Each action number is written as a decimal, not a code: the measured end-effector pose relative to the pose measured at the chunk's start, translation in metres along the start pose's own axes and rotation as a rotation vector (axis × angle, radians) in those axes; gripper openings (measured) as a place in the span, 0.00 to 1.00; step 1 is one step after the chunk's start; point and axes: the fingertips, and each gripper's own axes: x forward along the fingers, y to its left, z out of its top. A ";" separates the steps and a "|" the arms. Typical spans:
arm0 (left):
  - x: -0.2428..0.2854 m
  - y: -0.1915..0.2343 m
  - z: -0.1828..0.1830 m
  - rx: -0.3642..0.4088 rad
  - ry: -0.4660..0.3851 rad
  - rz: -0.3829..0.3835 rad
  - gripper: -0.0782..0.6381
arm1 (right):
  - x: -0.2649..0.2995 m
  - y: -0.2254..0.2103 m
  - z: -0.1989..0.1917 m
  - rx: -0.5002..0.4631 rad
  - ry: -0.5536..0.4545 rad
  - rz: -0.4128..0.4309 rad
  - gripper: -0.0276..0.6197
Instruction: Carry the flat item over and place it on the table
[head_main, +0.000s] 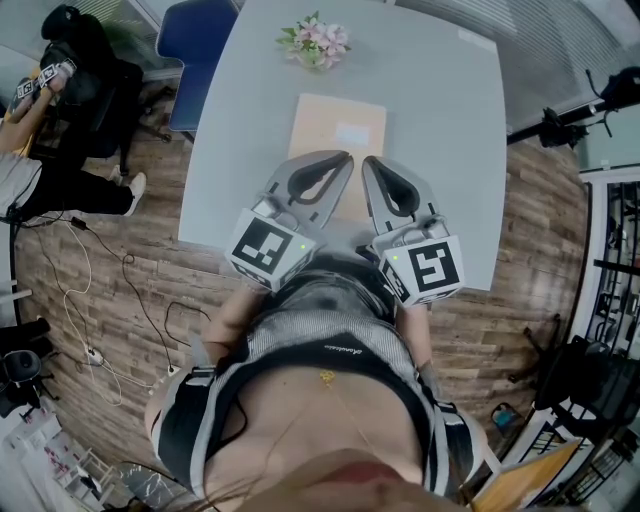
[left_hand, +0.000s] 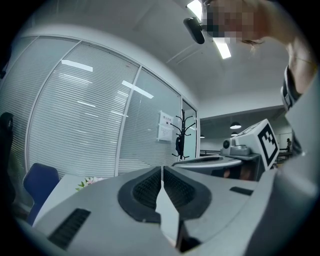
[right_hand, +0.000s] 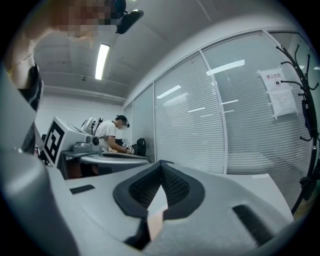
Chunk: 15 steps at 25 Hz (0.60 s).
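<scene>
The flat item is a tan envelope with a pale label, lying flat on the grey table. Both grippers hover side by side over its near end, pointing away from me. My left gripper is shut, with no gap between its pads and nothing held. My right gripper is shut too, its pads pressed together. A sliver of the tan envelope shows below the right jaws. The near edge of the envelope is hidden under the grippers.
A small bunch of pink flowers stands at the table's far end, beyond the envelope. A blue chair sits at the far left corner. A person sits left of the table, cables trail on the wooden floor, and a coat stand is by the glass wall.
</scene>
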 end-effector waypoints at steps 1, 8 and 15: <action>0.000 0.000 0.000 0.000 0.001 0.000 0.13 | 0.000 0.000 0.000 -0.001 0.001 0.000 0.05; 0.000 0.000 -0.002 -0.012 0.004 -0.006 0.13 | 0.001 0.001 -0.002 -0.006 0.012 0.013 0.05; 0.000 0.001 -0.003 -0.019 0.005 -0.007 0.13 | 0.002 0.001 -0.003 -0.001 0.014 0.014 0.05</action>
